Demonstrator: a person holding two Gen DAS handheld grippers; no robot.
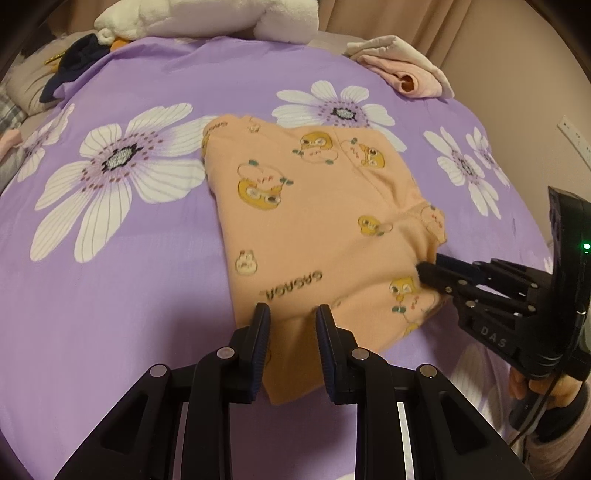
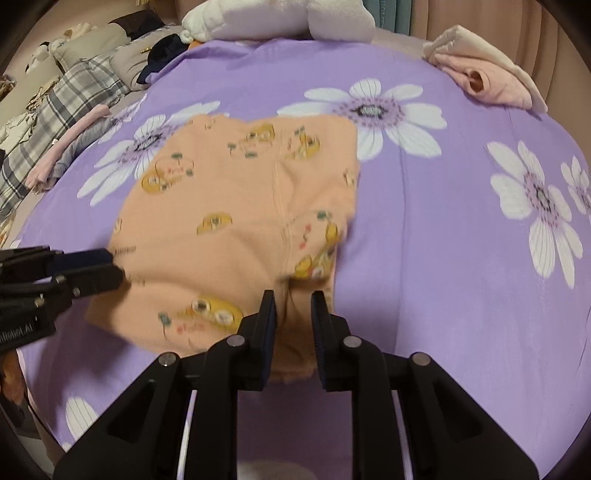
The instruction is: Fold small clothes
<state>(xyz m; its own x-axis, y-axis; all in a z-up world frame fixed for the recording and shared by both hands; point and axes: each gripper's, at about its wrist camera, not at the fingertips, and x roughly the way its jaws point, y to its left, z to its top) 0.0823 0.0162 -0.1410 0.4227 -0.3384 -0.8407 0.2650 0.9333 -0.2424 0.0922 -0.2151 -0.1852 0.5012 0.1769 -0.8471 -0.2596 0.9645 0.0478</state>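
Clearly the orange garment (image 1: 314,206) is soft and limp; the left gripper (image 1: 291,317) and right gripper (image 2: 293,306) each pinch its near hem, best held there.

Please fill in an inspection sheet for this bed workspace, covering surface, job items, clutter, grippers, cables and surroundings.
Surface: purple bedsheet with white flower print, lightly creased.
Job's things: orange printed garment lying partly folded near the middle.
Clutter: pink and cream clothes at the far right edge; dark item at far left; white plush at the head.
Grippers: left gripper has the garment's near edge between its fingers; right gripper likewise at the other near corner. Whether either actually pinches the cloth is unclear.
Cables: one dark cable below the right gripper's handle.
Surroundings: plaid bedding at left, beige curtain behind.
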